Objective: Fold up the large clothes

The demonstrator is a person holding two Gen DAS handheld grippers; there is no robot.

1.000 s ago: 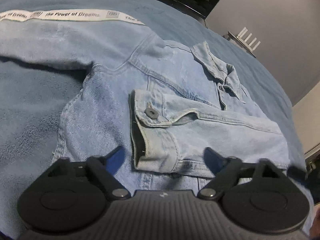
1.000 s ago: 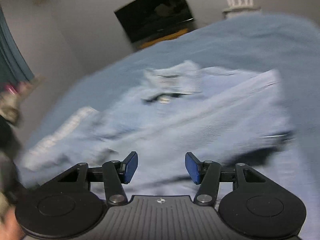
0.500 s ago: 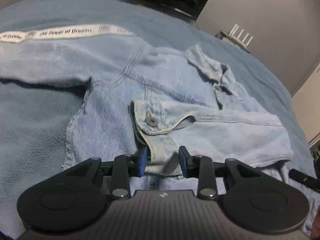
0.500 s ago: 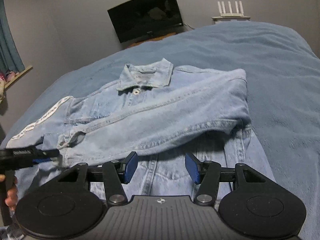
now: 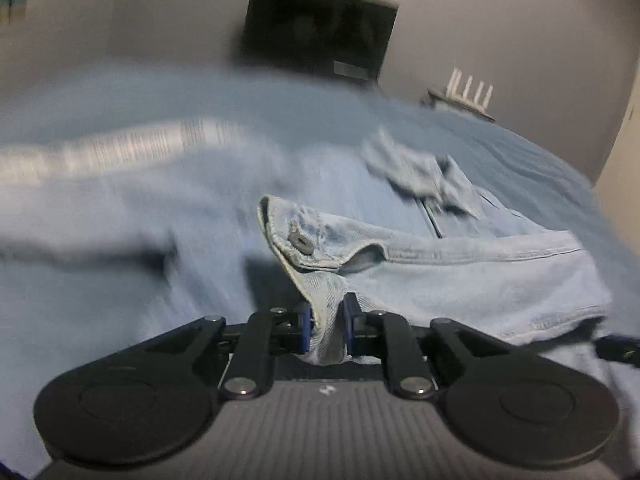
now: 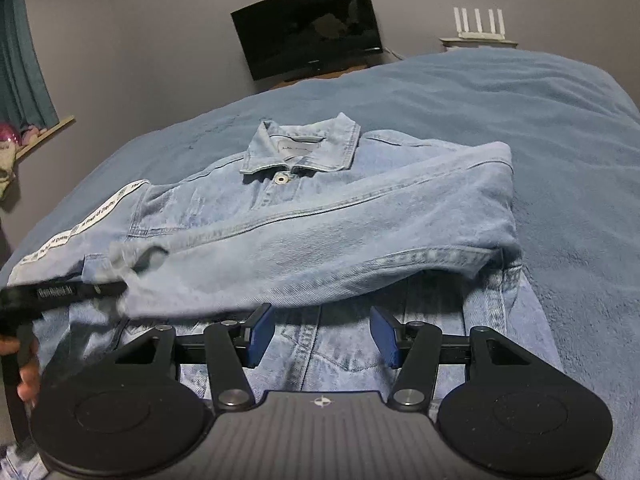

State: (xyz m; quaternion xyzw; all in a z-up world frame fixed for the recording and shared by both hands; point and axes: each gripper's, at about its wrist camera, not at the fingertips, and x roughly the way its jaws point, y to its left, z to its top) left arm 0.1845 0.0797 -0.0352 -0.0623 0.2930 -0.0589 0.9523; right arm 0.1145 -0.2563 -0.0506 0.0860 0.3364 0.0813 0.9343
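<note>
A light blue denim jacket [image 6: 320, 200] lies front up on a blue blanket [image 6: 520, 100], collar at the far side. One sleeve [image 6: 340, 240] is folded across the chest. My left gripper [image 5: 326, 328] is shut on that sleeve's cuff [image 5: 304, 240] and holds it lifted off the jacket. In the right wrist view the left gripper [image 6: 60, 292] shows at the far left by the cuff. My right gripper [image 6: 322, 334] is open and empty, low over the jacket's lower front. The other sleeve, with a white printed stripe [image 6: 80, 224], stretches left.
A dark TV screen [image 6: 308, 28] stands against the grey wall beyond the bed. A white router [image 6: 478, 26] sits on a shelf at the right. A teal curtain [image 6: 20, 60] hangs at the left. The blanket spreads wide to the right of the jacket.
My left gripper has closed on the sleeve cuff and raised it; its view is now motion-blurred. My right gripper has steadied over the jacket's lower front and stays open.
</note>
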